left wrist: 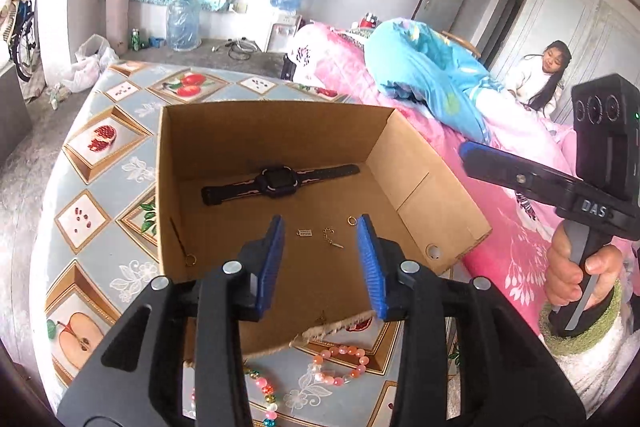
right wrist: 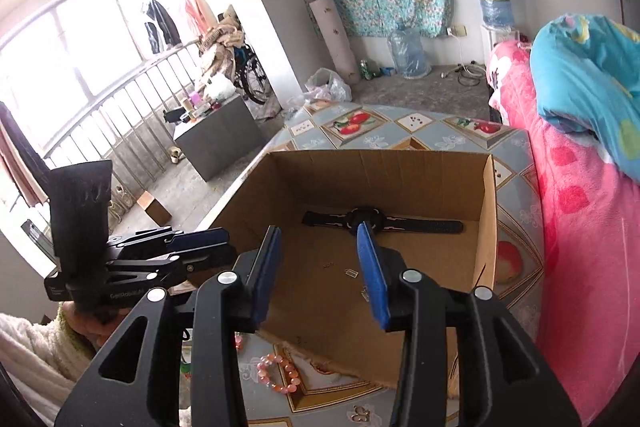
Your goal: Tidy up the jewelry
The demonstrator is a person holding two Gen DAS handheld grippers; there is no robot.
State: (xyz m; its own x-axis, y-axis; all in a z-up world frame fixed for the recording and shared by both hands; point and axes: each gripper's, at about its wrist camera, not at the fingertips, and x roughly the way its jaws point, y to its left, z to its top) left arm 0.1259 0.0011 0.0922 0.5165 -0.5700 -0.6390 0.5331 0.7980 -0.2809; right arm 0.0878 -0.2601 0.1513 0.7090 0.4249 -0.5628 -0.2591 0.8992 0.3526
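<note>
Bedroom table in fruit-print cloth (left wrist: 100, 163), cardboard box (left wrist: 420, 163) on top.
Both grippers, left (left wrist: 322, 259) and right (right wrist: 318, 267), hover part-open and empty over the box holding a black watch (left wrist: 278, 181) and small gold pieces (left wrist: 332, 237); bead bracelets (left wrist: 340, 363) lie outside; "DAS" marks the right gripper.

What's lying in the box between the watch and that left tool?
In the left wrist view, a few small metal pieces lie on the cardboard box floor between the watch and the left tool: a tiny charm, a short chain and a small ring.

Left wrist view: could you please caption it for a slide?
Open left tongs over a cardboard box holding a watch.
</note>
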